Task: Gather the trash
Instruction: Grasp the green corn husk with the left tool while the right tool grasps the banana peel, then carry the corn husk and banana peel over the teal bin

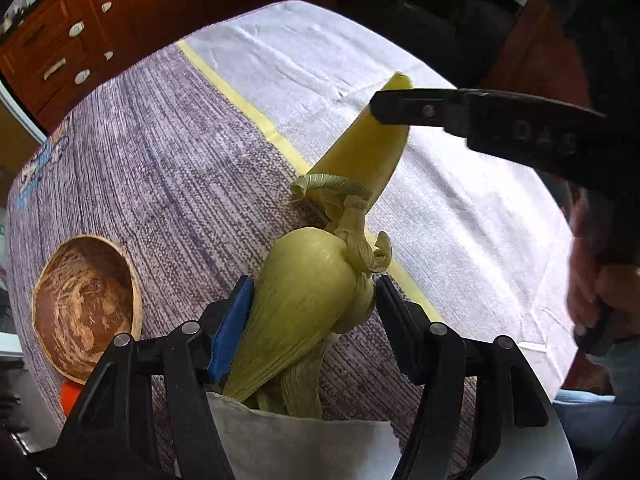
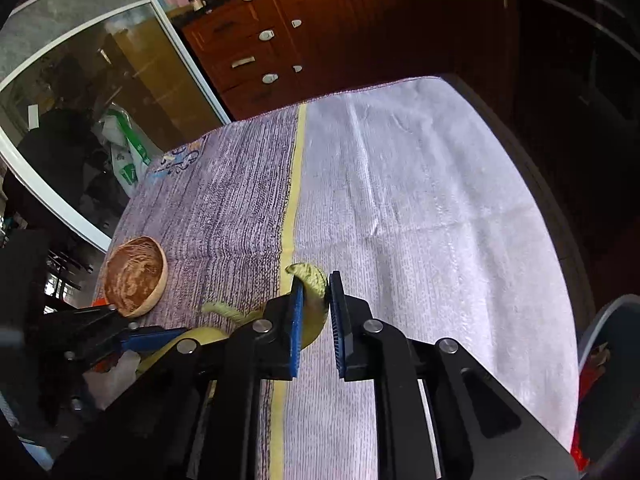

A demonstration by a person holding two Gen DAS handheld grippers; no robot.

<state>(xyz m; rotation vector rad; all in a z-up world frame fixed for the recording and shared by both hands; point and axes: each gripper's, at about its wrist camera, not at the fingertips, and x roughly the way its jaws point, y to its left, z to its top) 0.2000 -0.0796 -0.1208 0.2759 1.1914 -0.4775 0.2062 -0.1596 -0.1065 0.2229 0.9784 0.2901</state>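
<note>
Left wrist view shows the pale green knotted corn husk standing between the left gripper, whose jaws sit apart and flank it loosely, above a white paper. The right gripper is clamped on the husk's yellow tip, likely steadying it for a handover. A round brown wooden bowl rests on the striped tablecloth.
</note>
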